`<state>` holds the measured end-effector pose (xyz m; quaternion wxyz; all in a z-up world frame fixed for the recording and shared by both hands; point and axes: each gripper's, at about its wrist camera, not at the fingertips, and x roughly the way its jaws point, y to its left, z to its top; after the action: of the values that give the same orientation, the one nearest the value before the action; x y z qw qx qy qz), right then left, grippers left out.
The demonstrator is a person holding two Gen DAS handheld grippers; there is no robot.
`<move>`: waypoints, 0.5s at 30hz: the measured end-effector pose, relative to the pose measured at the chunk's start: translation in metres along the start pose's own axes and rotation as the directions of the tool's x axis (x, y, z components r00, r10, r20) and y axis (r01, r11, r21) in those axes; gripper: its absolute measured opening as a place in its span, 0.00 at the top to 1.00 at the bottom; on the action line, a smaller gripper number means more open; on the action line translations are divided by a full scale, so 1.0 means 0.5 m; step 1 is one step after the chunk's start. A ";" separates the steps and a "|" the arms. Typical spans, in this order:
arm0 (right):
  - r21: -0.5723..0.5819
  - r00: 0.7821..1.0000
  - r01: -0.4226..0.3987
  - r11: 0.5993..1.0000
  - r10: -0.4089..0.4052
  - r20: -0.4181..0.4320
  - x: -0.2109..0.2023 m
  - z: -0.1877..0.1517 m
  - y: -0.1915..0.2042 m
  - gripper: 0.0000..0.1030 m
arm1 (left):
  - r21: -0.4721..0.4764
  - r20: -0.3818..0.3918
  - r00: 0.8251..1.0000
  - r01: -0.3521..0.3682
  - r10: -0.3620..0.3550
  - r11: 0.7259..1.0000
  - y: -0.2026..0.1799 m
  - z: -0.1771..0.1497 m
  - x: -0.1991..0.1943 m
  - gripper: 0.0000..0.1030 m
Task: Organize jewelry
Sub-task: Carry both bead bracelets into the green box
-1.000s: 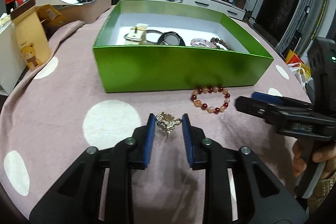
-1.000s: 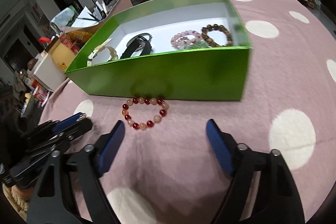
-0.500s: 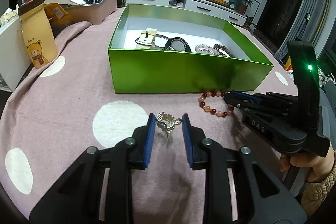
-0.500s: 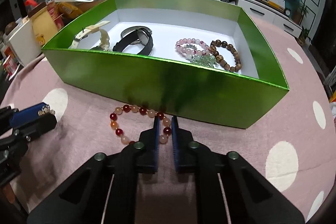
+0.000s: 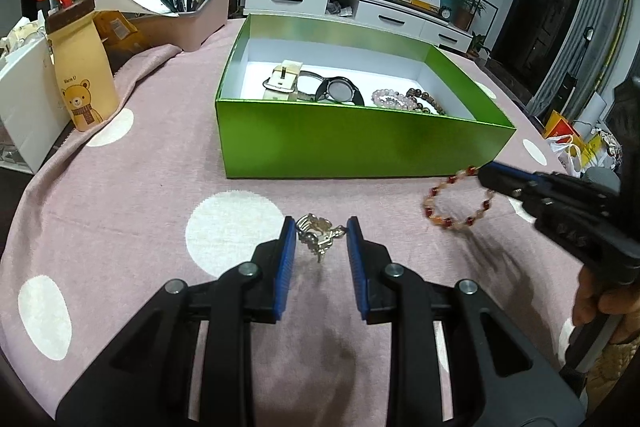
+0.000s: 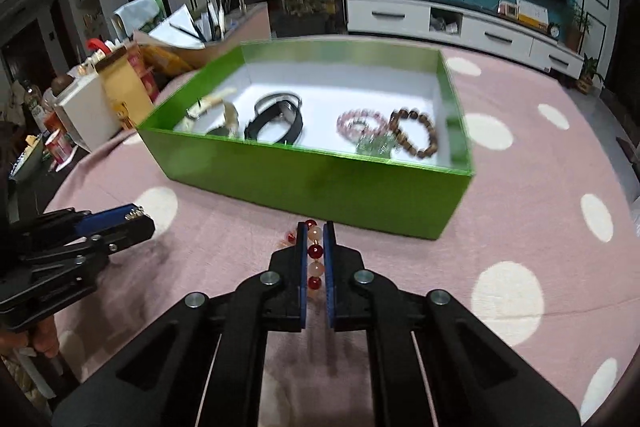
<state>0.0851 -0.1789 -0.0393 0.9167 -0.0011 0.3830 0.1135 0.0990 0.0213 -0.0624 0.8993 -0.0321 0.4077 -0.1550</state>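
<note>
A green box (image 5: 360,143) (image 6: 304,179) with a white inside holds two watches (image 6: 276,119) and several bead bracelets (image 6: 414,133). My left gripper (image 5: 320,237) is shut on a small silver brooch (image 5: 318,233) and holds it above the pink tablecloth. My right gripper (image 6: 311,251) is shut on a red and peach bead bracelet (image 6: 315,255), which hangs lifted off the cloth in front of the box's right corner in the left wrist view (image 5: 456,207). The right gripper (image 5: 492,177) shows there at the right, the left gripper (image 6: 134,217) shows at the left of the right wrist view.
A pink dotted tablecloth (image 5: 140,187) covers the table. At the far left stand a bear-print pouch (image 5: 82,75), a white box (image 5: 24,103) and a tray of pens and papers (image 5: 180,15). A white TV cabinet (image 5: 360,7) is behind the table.
My right gripper closed on the red bead bracelet and has lifted it off the cloth. My left gripper still holds the brooch and has risen a little.
</note>
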 end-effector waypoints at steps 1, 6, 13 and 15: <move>-0.003 1.000 0.002 1.000 -0.002 0.009 -0.008 0.001 -0.001 0.93 | 0.002 0.001 1.000 -0.002 0.002 1.000 -0.002 0.001 -0.002 0.75; -0.003 0.998 0.010 1.000 -0.010 0.058 -0.052 0.006 -0.013 0.93 | 0.008 0.003 1.000 -0.012 0.012 1.000 -0.012 0.006 -0.016 0.75; 0.018 0.994 0.003 1.000 -0.005 0.106 -0.101 0.013 -0.032 0.93 | 0.026 0.012 0.999 -0.044 0.044 0.999 -0.032 0.025 -0.040 0.75; 0.019 0.993 0.003 1.000 -0.005 0.119 -0.113 0.017 -0.034 0.93 | 0.035 0.021 0.998 -0.054 0.053 0.998 -0.039 0.033 -0.049 0.75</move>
<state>0.0561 -0.2067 0.0047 0.9382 0.0136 0.3285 0.1080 0.0912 0.0089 -0.0298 0.9076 -0.0069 0.3966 -0.1376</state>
